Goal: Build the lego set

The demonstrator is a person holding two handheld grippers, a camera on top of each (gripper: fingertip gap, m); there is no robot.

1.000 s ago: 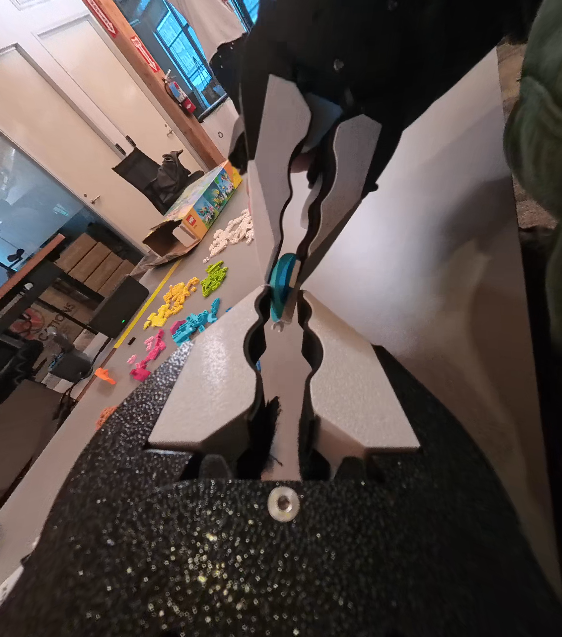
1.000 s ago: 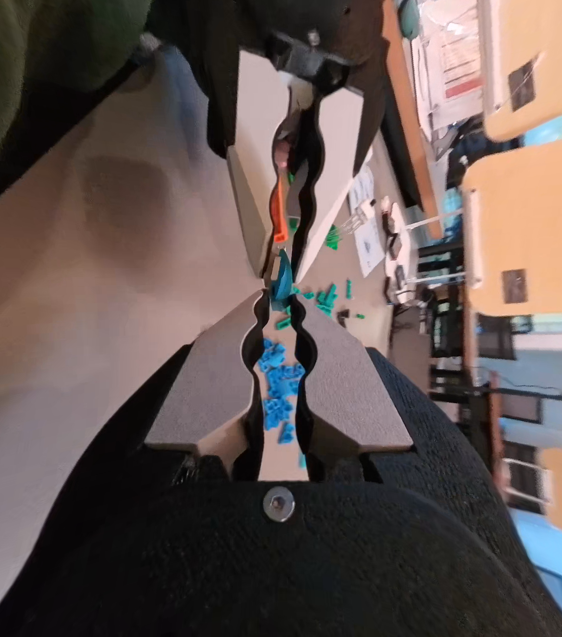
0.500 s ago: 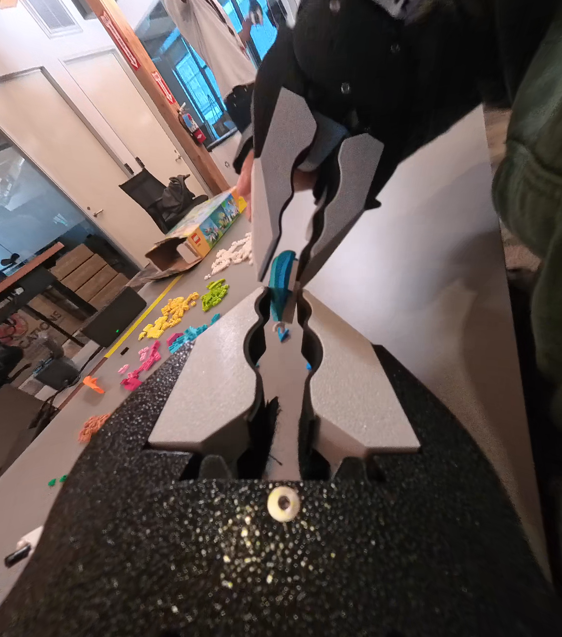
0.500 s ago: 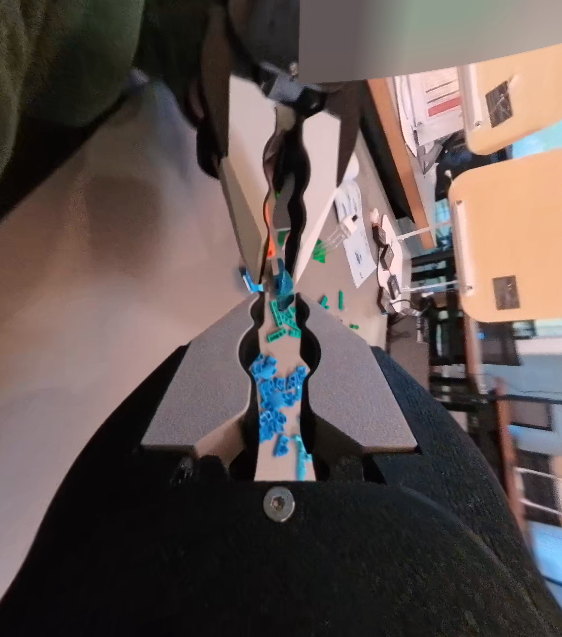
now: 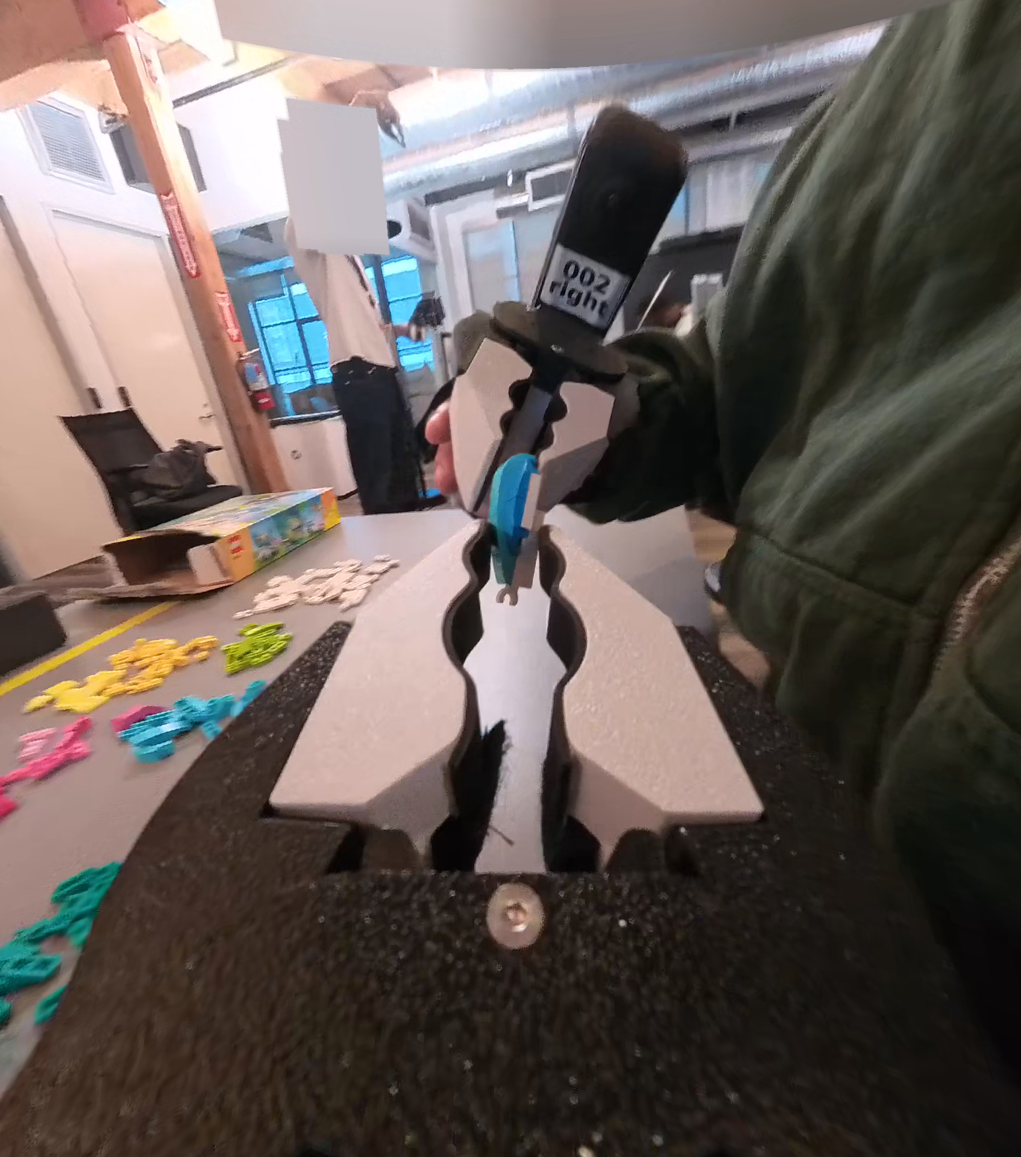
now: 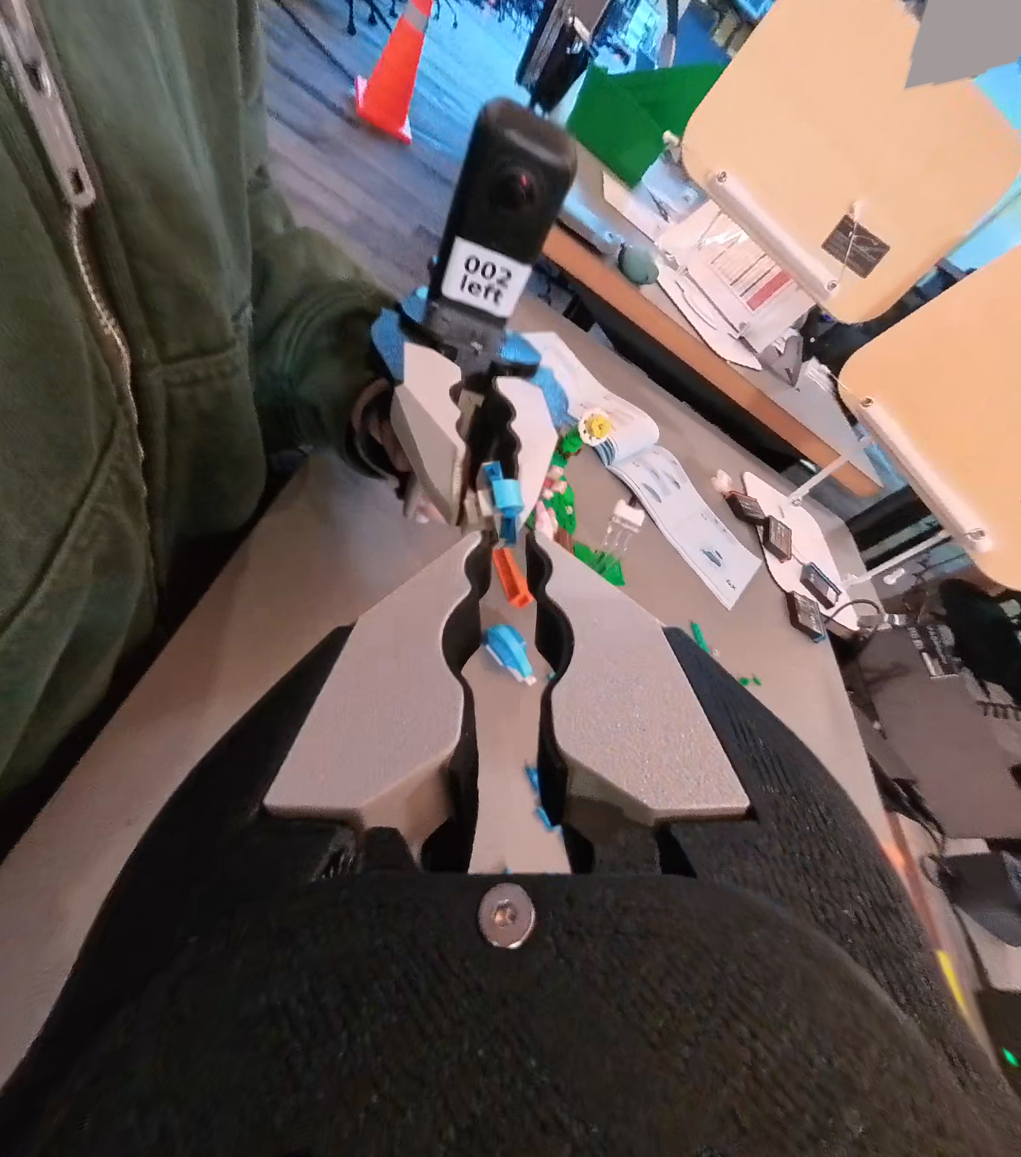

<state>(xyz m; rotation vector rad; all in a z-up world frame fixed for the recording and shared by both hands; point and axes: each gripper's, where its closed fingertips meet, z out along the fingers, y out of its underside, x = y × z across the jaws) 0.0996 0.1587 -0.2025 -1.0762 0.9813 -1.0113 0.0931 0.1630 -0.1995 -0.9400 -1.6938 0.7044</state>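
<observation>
Lighting: bright, even indoor light is recorded in both views, with blue daylight admitted through the rear windows (image 5: 301, 338). Shadows: soft ones are cast on the grey worktop (image 6: 120, 707). Glare: sparkle is noted on the black speckled gripper housing (image 5: 495, 1002). Blur: motion smear is seen on the coloured brick piles (image 5: 1, 983) and at right-view edges. Distortion: strong wide-angle bending is observed at the borders.

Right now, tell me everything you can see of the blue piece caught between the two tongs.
The blue lego piece is a small glossy plastic assembly: a curved blue shell backed by a white part, with a small white clip at its lower end. It hangs upright in the air above the table, pinched between the tips of the left tongs and right tongs.
</observation>
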